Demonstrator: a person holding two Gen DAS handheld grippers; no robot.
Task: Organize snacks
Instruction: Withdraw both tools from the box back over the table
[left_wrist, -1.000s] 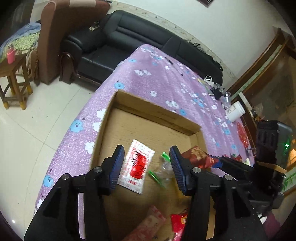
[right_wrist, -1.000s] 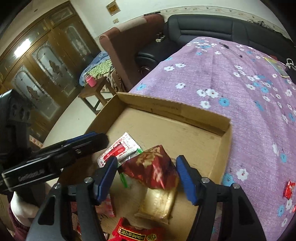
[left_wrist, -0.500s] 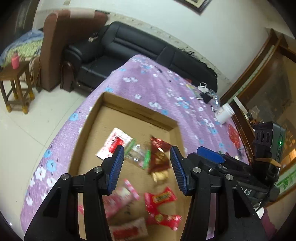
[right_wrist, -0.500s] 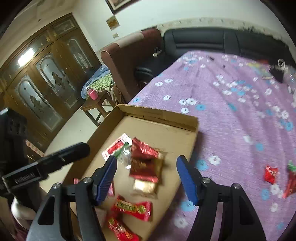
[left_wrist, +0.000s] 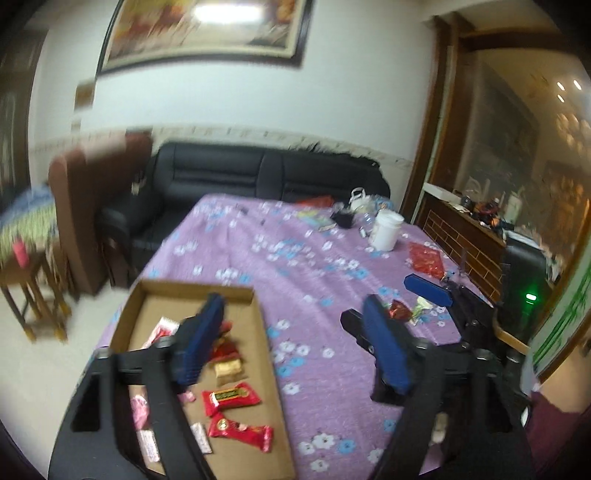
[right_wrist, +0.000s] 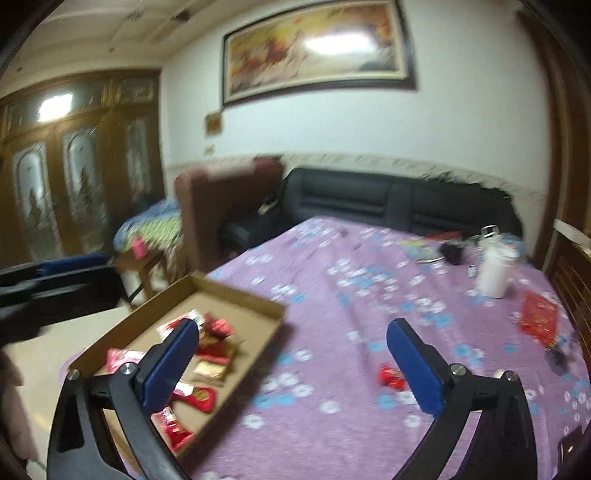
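A shallow cardboard box (left_wrist: 258, 306) (right_wrist: 236, 295) lies at the near left of the purple flowered table and holds several snack packets, mostly red ones (left_wrist: 229, 397) (right_wrist: 195, 397). My left gripper (left_wrist: 291, 339) is open and empty, raised above the box's right edge. My right gripper (right_wrist: 291, 358) is open and empty, raised over the table right of the box. A small red snack (right_wrist: 392, 376) lies loose on the cloth near the right gripper's right finger; it also shows in the left wrist view (left_wrist: 399, 309) beside a green-and-clear packet (left_wrist: 420, 308).
A white cup (left_wrist: 385, 229) (right_wrist: 495, 273), a red bag (left_wrist: 426, 258) (right_wrist: 537, 315) and small clutter sit at the table's far right. A black sofa (left_wrist: 258, 173), a brown armchair (right_wrist: 221, 192) and a wooden stool (left_wrist: 33, 284) stand beyond the table.
Both grippers have lifted and pulled back from the box. The red-and-gold packet that lay between the right fingers now lies in the box. The views now take in the room.
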